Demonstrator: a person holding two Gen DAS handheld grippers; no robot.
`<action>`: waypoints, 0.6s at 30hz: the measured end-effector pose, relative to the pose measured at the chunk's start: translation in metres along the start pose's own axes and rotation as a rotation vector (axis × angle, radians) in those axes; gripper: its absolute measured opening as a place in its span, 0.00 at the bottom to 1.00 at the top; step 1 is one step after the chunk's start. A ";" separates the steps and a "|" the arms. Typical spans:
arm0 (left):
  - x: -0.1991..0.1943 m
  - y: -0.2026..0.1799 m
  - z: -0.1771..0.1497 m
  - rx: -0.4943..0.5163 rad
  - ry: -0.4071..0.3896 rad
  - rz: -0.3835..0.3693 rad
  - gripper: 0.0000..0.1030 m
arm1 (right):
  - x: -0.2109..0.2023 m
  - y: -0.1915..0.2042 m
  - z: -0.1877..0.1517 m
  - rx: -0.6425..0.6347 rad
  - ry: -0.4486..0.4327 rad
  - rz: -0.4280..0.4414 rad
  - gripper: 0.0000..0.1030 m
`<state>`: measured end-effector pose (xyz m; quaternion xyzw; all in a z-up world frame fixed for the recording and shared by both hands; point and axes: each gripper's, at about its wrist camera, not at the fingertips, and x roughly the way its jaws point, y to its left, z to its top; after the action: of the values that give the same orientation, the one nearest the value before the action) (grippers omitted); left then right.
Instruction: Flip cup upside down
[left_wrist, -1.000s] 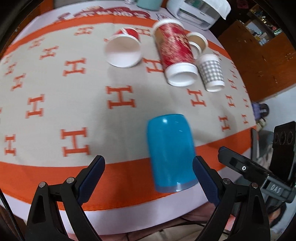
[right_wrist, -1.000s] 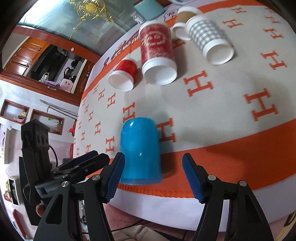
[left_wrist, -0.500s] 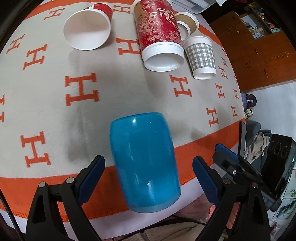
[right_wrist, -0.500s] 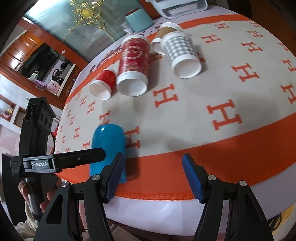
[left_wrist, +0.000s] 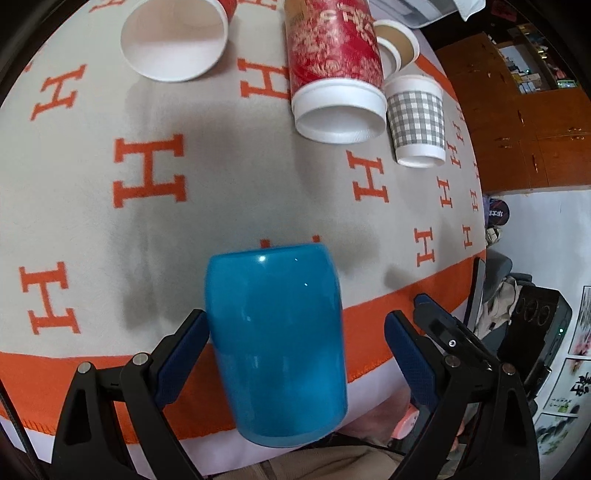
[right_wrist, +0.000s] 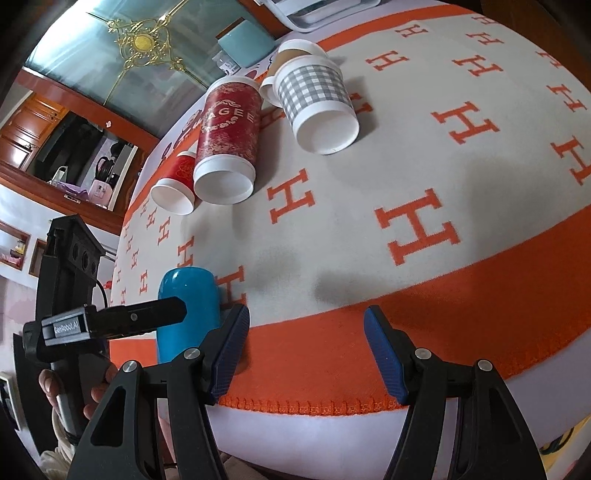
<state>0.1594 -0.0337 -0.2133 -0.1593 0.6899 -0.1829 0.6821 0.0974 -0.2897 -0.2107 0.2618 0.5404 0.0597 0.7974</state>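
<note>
A glossy blue cup (left_wrist: 277, 343) lies on its side near the table's front edge, its open end toward me. My left gripper (left_wrist: 297, 352) is open and straddles the cup; the left finger touches or nearly touches its side, and a gap remains on the right. In the right wrist view the blue cup (right_wrist: 186, 314) sits at lower left, partly hidden by the left gripper's finger (right_wrist: 136, 319). My right gripper (right_wrist: 306, 356) is open and empty over the orange border of the cloth, to the right of the cup.
Several paper cups lie on their sides at the back: a small red cup (left_wrist: 177, 37), a tall red patterned cup (left_wrist: 332, 70), a grey checked cup (left_wrist: 415, 118) and a brown cup (left_wrist: 400, 42). The table has an orange-and-beige H-pattern cloth (left_wrist: 147, 173). A white appliance (right_wrist: 325, 11) stands behind.
My left gripper has moved forward and around the blue cup, which now sits between its fingers. My right gripper has drawn away to the right, off the cup.
</note>
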 end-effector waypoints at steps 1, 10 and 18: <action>0.002 -0.002 0.001 0.005 0.013 0.011 0.89 | 0.002 -0.002 0.000 0.006 0.005 0.002 0.64; 0.018 -0.009 0.004 0.036 0.091 0.055 0.66 | 0.010 -0.007 -0.004 0.027 0.021 0.021 0.65; 0.012 -0.017 -0.002 0.086 0.017 0.090 0.66 | 0.009 -0.008 -0.007 0.022 0.013 0.021 0.65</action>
<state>0.1563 -0.0545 -0.2155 -0.0972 0.6935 -0.1827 0.6901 0.0930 -0.2901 -0.2241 0.2758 0.5436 0.0638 0.7902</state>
